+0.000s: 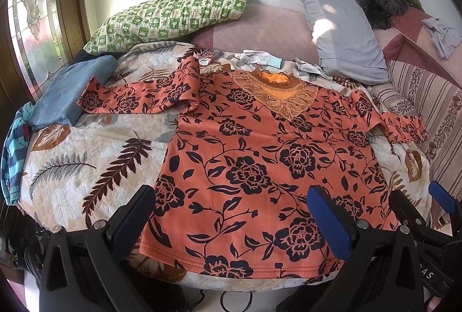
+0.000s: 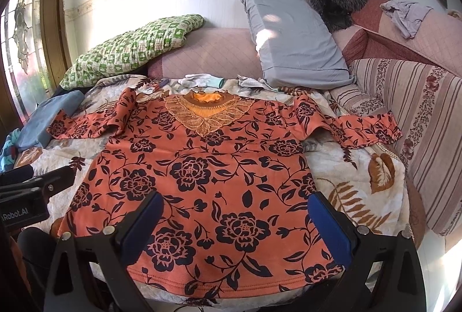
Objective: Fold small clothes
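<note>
One orange floral top (image 1: 260,167) flat on quilt (image 1: 86,167), two pillows (image 1: 173,14) behind, both tongs (image 1: 231,214) (image 2: 235,219) spread, empty.

My left gripper (image 1: 231,211) spread wide, holding nothing. My right gripper (image 2: 235,216) likewise spread wide and empty, just right of the left; both point forward, level.

An orange long-sleeved top (image 1: 260,162) (image 2: 202,182) with black flowers and a lace-trimmed collar lies flat, front up, on the leaf-print bedspread (image 1: 86,167) (image 2: 361,176), hem at the near edge, both sleeves spread sideways and wrinkled.
</note>
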A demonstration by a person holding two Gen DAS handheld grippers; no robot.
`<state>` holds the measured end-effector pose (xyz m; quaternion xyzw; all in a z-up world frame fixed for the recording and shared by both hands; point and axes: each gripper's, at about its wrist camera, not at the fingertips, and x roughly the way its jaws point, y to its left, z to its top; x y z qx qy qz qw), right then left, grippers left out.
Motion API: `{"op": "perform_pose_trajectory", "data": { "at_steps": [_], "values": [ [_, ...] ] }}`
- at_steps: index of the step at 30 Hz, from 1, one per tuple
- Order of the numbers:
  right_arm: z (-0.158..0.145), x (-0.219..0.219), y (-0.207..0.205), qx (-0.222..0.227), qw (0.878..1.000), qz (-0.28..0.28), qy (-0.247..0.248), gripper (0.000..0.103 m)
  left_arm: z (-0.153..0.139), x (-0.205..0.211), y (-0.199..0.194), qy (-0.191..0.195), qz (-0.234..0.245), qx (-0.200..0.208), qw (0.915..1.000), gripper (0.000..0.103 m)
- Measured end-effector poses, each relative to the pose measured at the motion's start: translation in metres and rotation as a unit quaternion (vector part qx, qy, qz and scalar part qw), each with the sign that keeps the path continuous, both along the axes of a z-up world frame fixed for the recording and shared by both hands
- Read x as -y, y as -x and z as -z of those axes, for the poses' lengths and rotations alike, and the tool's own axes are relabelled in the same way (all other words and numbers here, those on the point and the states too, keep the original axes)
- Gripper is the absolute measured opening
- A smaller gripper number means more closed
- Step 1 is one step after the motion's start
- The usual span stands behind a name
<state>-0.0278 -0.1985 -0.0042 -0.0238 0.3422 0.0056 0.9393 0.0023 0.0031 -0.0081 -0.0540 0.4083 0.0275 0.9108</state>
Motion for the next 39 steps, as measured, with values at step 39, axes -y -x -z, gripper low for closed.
{"op": "perform_pose_trajectory", "data": {
  "at_steps": [39],
  "values": [
    [0.0016,0.0004,0.0013,-0.001,1.0,0.002,-0.001,0.101,0.0013,0.0004,0.0028,0.001,0.001,-0.002,1.0,0.103]
  ]
}}
